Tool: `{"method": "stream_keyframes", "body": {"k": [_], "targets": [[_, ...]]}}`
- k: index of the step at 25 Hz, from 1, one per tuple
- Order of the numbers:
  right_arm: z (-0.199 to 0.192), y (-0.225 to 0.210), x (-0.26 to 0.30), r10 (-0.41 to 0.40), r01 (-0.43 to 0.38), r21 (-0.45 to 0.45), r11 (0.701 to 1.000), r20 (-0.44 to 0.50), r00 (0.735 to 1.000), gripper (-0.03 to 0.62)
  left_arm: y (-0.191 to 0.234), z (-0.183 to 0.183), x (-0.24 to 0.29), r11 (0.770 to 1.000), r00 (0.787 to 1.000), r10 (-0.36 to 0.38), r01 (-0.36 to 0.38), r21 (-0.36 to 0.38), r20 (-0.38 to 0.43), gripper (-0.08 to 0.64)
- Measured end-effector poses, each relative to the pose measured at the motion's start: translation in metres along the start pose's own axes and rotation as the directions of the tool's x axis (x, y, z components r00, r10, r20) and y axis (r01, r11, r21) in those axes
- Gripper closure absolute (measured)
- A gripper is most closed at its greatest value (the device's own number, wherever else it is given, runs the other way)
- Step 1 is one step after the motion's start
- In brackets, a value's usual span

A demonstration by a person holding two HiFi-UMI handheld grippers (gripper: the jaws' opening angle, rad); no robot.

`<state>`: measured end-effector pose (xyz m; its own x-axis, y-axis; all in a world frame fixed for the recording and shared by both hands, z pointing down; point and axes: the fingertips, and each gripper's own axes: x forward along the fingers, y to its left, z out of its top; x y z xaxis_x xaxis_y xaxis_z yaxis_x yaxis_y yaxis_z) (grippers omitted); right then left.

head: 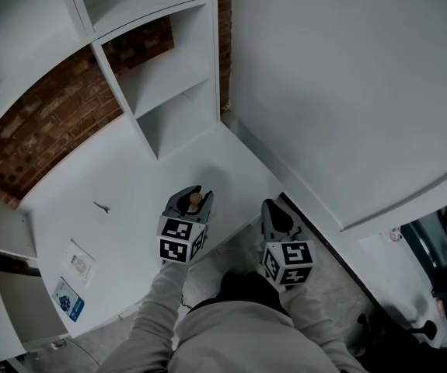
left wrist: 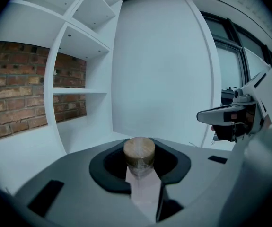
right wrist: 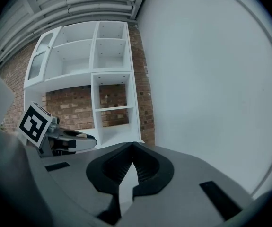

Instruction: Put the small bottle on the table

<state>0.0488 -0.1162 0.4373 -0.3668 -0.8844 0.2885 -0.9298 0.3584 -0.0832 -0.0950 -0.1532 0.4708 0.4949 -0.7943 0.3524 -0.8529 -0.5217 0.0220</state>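
Note:
The small bottle (left wrist: 139, 149) has a round tan cork top and a clear body. It stands upright between the jaws of my left gripper (left wrist: 140, 165), which is shut on it. In the head view the left gripper (head: 193, 203) hangs over the near right part of the white table (head: 122, 181), with the bottle's top (head: 196, 200) showing at its tip. My right gripper (head: 277, 216) is just to the right, past the table's edge, and its jaws (right wrist: 132, 144) meet with nothing between them.
A white shelf unit (head: 165, 92) stands at the table's back against a brick wall (head: 48, 127). A small metal piece (head: 102, 207) and two printed cards (head: 78, 264) lie on the table's left part. A white wall (head: 347, 76) rises to the right.

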Motion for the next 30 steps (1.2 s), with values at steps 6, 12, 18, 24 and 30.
{"method": "stream_keyframes", "body": {"k": [6, 12, 18, 24, 30], "targets": [[0.001, -0.008, 0.023, -0.013, 0.013, -0.002, 1.000, -0.006, 1.000, 0.565, 0.019, -0.003, 0.031, 1.000, 1.000, -0.004, 0.003, -0.026, -0.018, 0.436], [0.008, -0.015, 0.049, 0.007, -0.007, 0.006, 1.000, -0.009, 1.000, 0.565, 0.034, 0.001, 0.067, 0.999, 1.000, -0.004, 0.003, -0.053, -0.025, 0.436], [0.012, -0.026, 0.072, 0.017, -0.017, 0.008, 1.000, -0.016, 1.000, 0.565, 0.050, 0.010, 0.112, 0.999, 0.999, 0.000, -0.001, -0.040, -0.032, 0.436], [0.017, -0.040, 0.093, 0.023, -0.023, 0.005, 1.000, -0.027, 0.999, 0.565, 0.064, 0.019, 0.154, 0.999, 0.999, 0.014, -0.016, -0.038, -0.037, 0.436], [0.020, -0.050, 0.108, 0.034, -0.034, 0.002, 0.999, -0.042, 0.999, 0.565, 0.081, 0.025, 0.186, 0.997, 0.998, 0.043, -0.046, -0.059, -0.041, 0.437]]}}
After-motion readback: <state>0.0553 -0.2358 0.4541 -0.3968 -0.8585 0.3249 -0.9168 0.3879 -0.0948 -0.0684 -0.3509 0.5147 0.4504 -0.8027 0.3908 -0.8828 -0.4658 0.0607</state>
